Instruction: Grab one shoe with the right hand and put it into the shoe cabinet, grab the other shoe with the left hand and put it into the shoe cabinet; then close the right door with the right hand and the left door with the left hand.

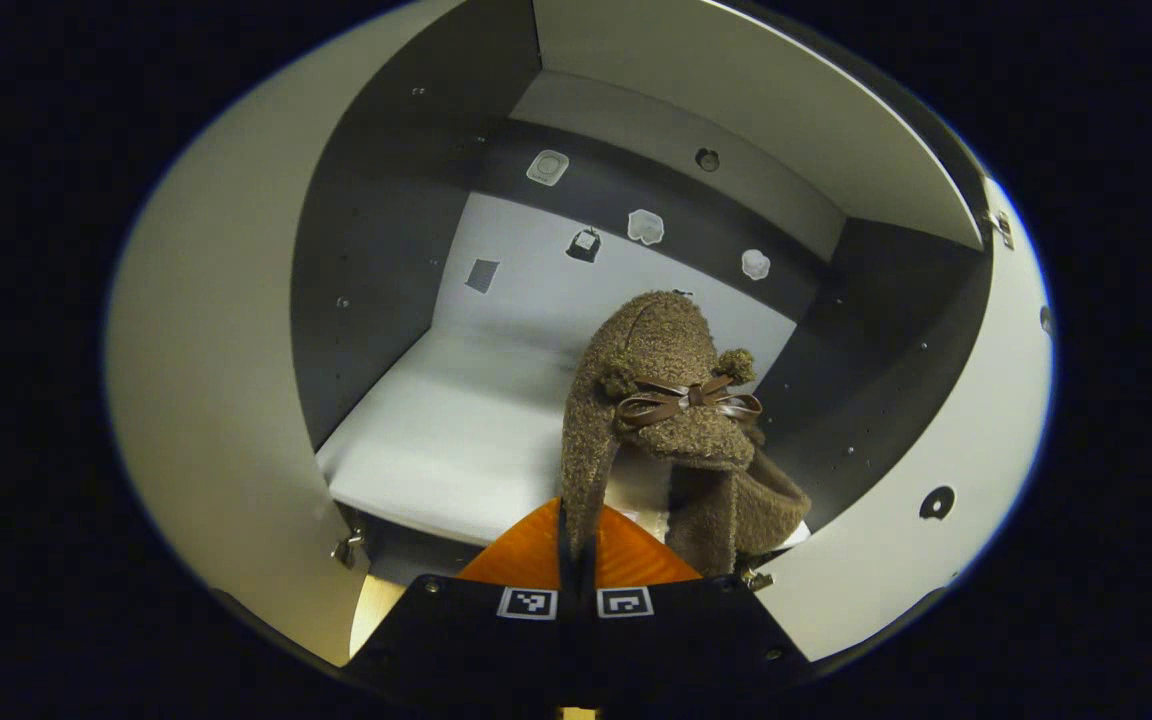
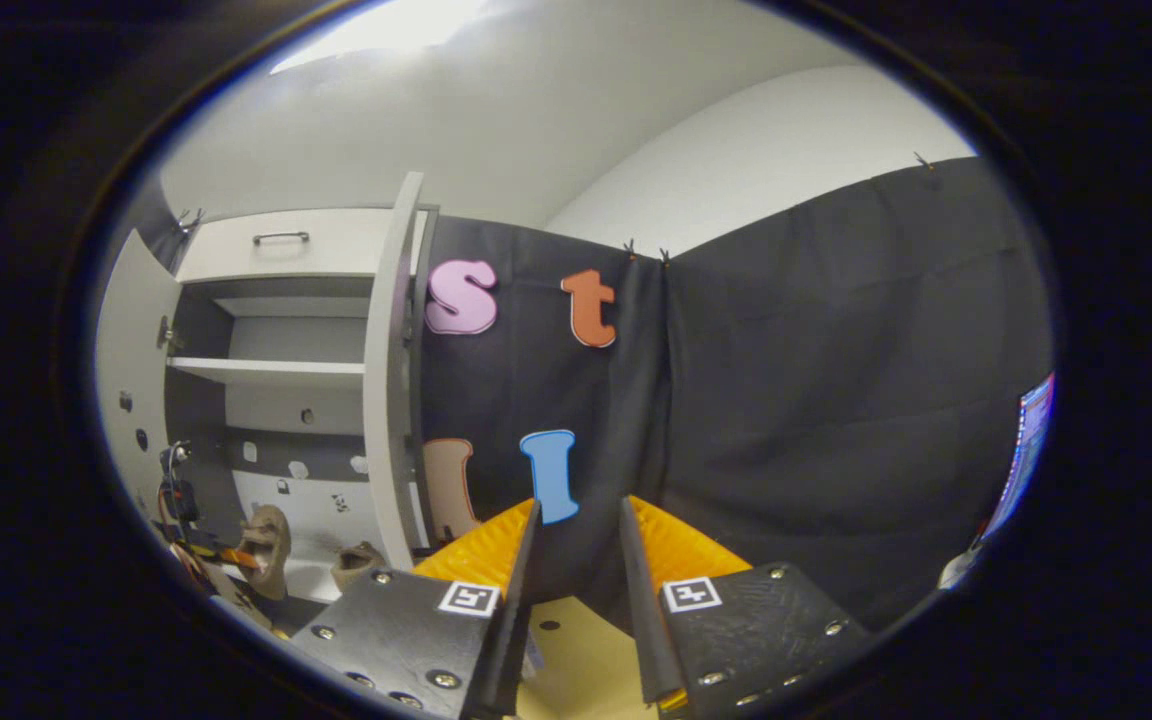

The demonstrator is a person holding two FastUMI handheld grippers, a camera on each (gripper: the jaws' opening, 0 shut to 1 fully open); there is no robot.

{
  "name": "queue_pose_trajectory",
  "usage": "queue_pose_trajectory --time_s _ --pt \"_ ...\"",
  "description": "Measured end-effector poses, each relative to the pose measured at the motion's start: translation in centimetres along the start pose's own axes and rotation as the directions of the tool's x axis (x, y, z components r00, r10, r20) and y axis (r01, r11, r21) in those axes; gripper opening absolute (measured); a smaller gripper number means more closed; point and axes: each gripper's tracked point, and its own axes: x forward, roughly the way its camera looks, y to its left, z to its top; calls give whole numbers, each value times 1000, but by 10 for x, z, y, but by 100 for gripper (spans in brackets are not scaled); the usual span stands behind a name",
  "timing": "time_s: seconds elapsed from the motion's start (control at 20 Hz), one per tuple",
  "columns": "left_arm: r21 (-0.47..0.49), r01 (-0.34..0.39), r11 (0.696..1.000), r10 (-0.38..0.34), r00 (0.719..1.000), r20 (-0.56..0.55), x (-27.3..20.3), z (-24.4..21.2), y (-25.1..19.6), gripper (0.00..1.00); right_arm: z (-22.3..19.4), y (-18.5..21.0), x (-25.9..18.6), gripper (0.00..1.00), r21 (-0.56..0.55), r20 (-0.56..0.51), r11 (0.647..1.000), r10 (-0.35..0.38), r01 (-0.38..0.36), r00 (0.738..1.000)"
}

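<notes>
A brown fuzzy shoe with a brown bow hangs in front of the open shoe cabinet, just above its white floor. My left gripper is shut on the shoe's heel rim. A second brown fuzzy shoe lies low at the cabinet's right side, partly hidden behind the held one. In the right gripper view the held shoe and the lying shoe show small at the lower left. My right gripper stands open, holding nothing, pointing at the black cloth to the right of the cabinet.
Both cabinet doors stand open: the left door and the right door, whose edge faces my right gripper. A shelf and a drawer with a handle sit higher up. Small white pads dot the back wall.
</notes>
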Motion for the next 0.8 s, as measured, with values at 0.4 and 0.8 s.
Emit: queue_pose_trajectory --time_s 0.4,0.8 --pt "10 -41 999 42 998 -36 48 12 13 0 -21 -27 -2 42 -10 -45 995 -97 97 994" --pt "132 -90 987 99 993 -60 74 11 23 0 -30 -32 -1 45 -19 -62 993 -118 117 991"
